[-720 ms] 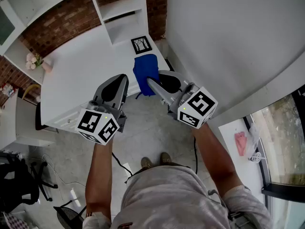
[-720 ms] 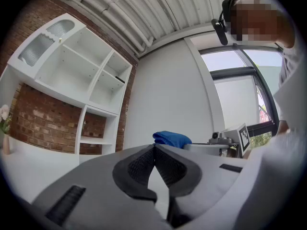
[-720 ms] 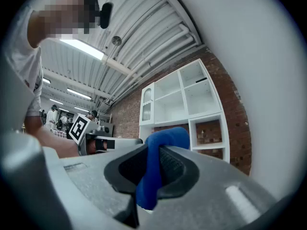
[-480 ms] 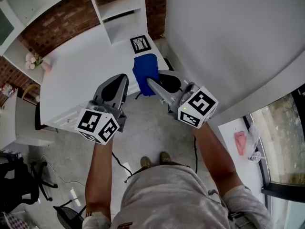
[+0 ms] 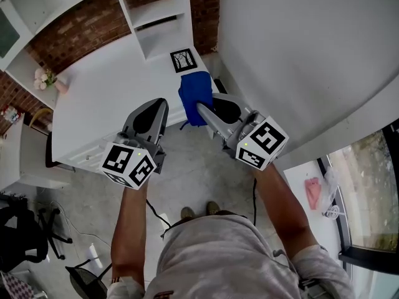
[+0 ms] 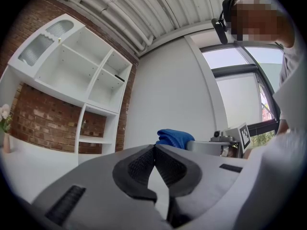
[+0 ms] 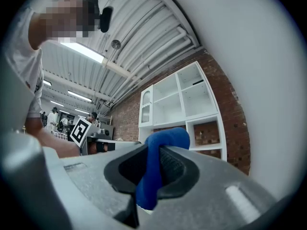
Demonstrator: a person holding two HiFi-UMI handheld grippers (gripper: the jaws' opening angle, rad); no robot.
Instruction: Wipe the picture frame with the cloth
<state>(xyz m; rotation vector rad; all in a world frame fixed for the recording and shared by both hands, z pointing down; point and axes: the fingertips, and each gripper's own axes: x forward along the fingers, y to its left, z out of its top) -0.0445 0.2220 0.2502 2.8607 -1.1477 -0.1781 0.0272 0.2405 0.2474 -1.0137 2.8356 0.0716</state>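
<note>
A small black picture frame (image 5: 184,59) lies on the white desk (image 5: 106,98) near the shelf unit. My right gripper (image 5: 201,109) is shut on a blue cloth (image 5: 194,97), which bunches up between its pads (image 7: 152,169) and hangs near the desk's front right corner, short of the frame. My left gripper (image 5: 159,103) is shut with nothing in it, its pads meeting at the tips (image 6: 154,150); it hovers above the desk's front edge, left of the cloth (image 6: 175,138).
A white shelf unit (image 5: 156,14) stands at the back of the desk against a brick wall. A pink vase with flowers (image 5: 50,81) sits at the desk's far left. A white wall (image 5: 299,48) runs close on the right. Grey floor and a cable lie below.
The right gripper with the blue cloth has shifted slightly to the right and forward. The left gripper has stayed put.
</note>
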